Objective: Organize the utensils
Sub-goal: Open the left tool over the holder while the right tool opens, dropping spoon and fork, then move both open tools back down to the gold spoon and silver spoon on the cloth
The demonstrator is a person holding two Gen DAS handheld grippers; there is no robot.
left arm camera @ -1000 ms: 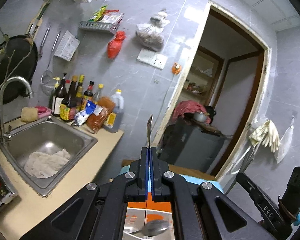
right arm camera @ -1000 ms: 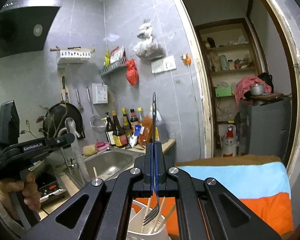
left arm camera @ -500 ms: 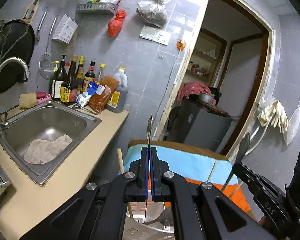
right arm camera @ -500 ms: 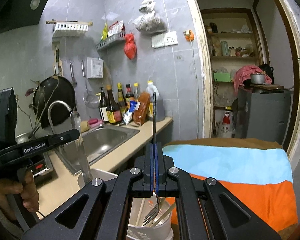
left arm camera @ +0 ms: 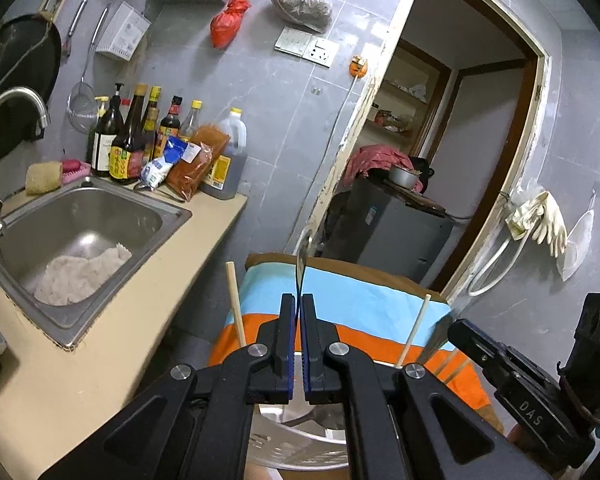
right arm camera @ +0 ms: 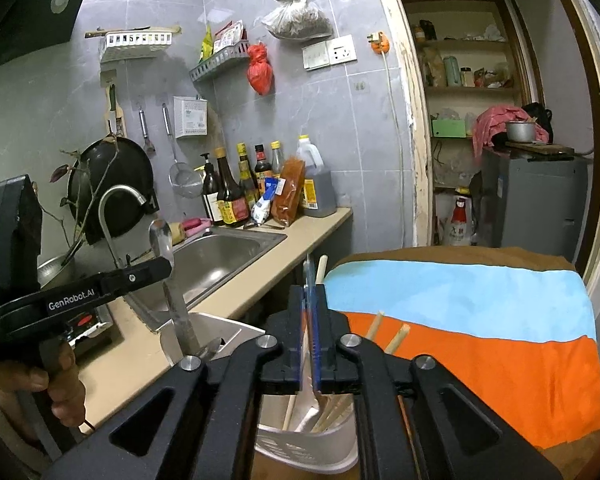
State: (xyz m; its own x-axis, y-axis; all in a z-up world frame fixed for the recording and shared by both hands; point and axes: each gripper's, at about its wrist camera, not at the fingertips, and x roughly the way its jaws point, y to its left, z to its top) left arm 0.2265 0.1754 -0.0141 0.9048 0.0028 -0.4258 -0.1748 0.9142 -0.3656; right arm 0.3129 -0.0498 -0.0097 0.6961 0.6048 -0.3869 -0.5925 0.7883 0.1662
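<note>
Both tools have dropped down toward the white plastic utensil holder (right arm camera: 300, 440) since a second ago, so more of the striped blue-and-orange cloth (right arm camera: 480, 320) shows now. Left tool (left arm camera: 298, 344) is clamped on a thin shiny metal spoon handle (left arm camera: 301, 256), standing upright over the holder's perforated rim. Right tool (right arm camera: 309, 344) has its jaws just easing apart with a flat metal fork handle (right arm camera: 309, 276) between the blue pads; the fork's lower end is hidden down in the holder among pale wooden chopsticks (right arm camera: 396, 338). Beside it runs the beige worktop (right arm camera: 260, 280) with the dull steel sink (right arm camera: 220, 252).
</note>
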